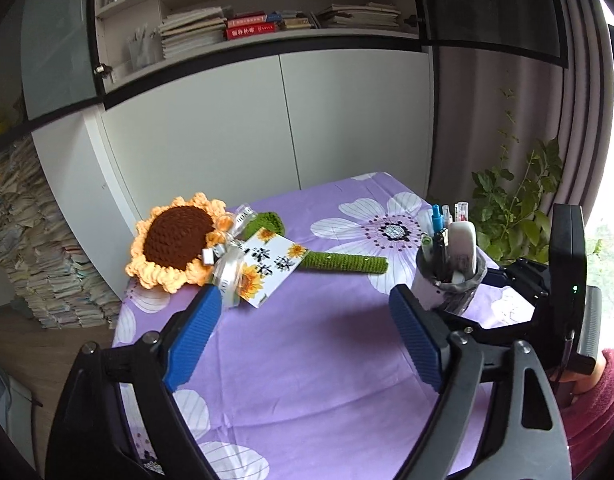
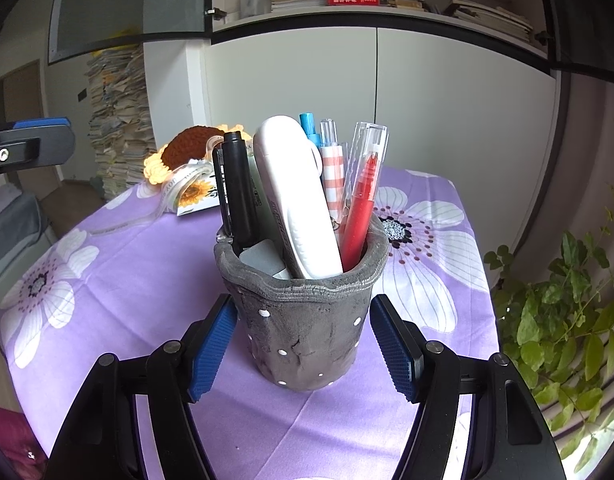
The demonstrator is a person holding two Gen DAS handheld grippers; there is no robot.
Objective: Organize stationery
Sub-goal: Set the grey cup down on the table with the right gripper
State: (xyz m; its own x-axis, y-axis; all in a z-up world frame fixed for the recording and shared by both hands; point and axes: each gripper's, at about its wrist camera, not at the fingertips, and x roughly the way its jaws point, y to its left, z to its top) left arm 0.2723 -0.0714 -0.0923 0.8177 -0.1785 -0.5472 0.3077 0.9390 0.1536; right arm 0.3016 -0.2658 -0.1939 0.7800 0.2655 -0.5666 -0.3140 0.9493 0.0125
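Eraser (image 2: pixel 263 256) half hidden in pen holder (image 2: pixel 303 320)

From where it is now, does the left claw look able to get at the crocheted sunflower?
Probably yes. The left claw stands open and empty, and the sunflower lies just ahead on the tablecloth beside its left finger. Only its ribbon and card overlap the stem; the pen holder sits off right.

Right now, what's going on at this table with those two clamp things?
A person is tidying stationery with a handheld gripper in each hand. The right gripper is closed around a grey cup full of pens, with a white case among them. The left gripper is open and empty above the purple cloth. A crochet sunflower lies to its left.
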